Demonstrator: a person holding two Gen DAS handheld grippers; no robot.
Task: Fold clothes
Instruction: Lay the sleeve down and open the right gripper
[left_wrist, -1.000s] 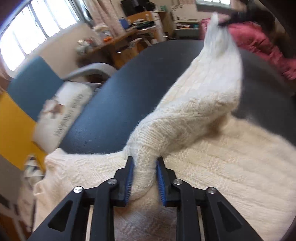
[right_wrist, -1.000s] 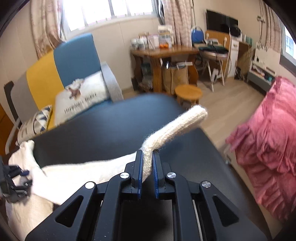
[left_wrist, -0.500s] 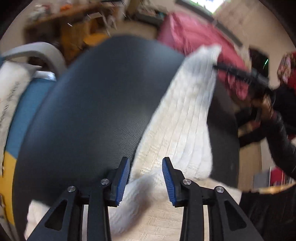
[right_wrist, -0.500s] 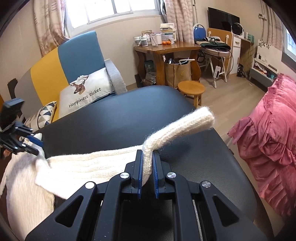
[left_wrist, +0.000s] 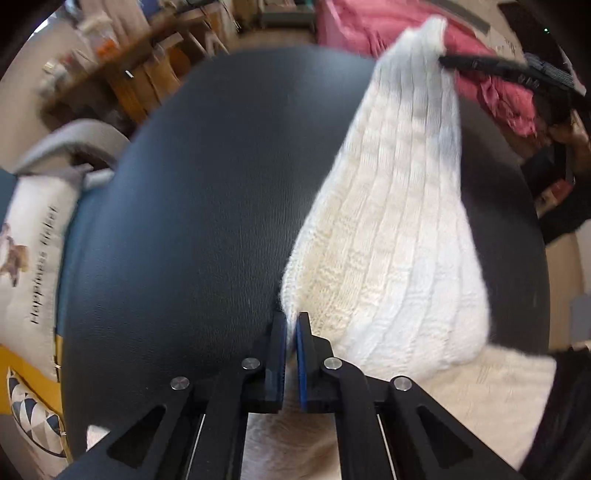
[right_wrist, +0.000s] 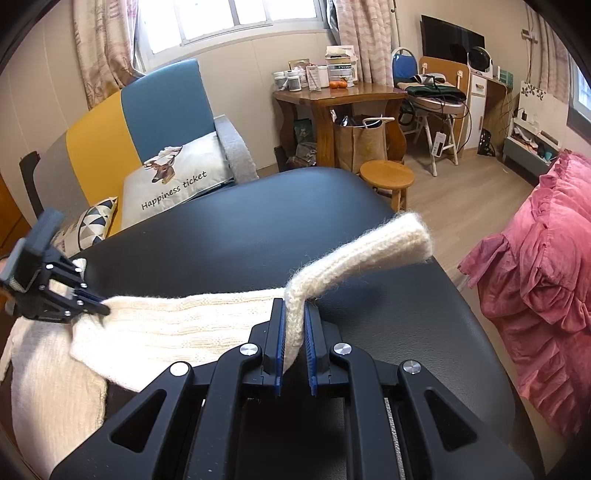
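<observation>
Dark table (right_wrist: 229, 236) – both tongs grip cream sweater (right_wrist: 192, 325)

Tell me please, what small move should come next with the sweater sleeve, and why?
Probably carry the sleeve across onto the sweater body. The right gripper pinches its cuff end, the left gripper has shut on its near edge, and it hangs stretched above the table.

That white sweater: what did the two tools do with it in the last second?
The left tool let go of the fold it was pinching, opened, slid along to the sleeve's near edge and has now shut there; whether knit is caught between its pads is unclear. The right tool stayed clamped on the cuff, holding the sleeve stretched over the black table.
</observation>
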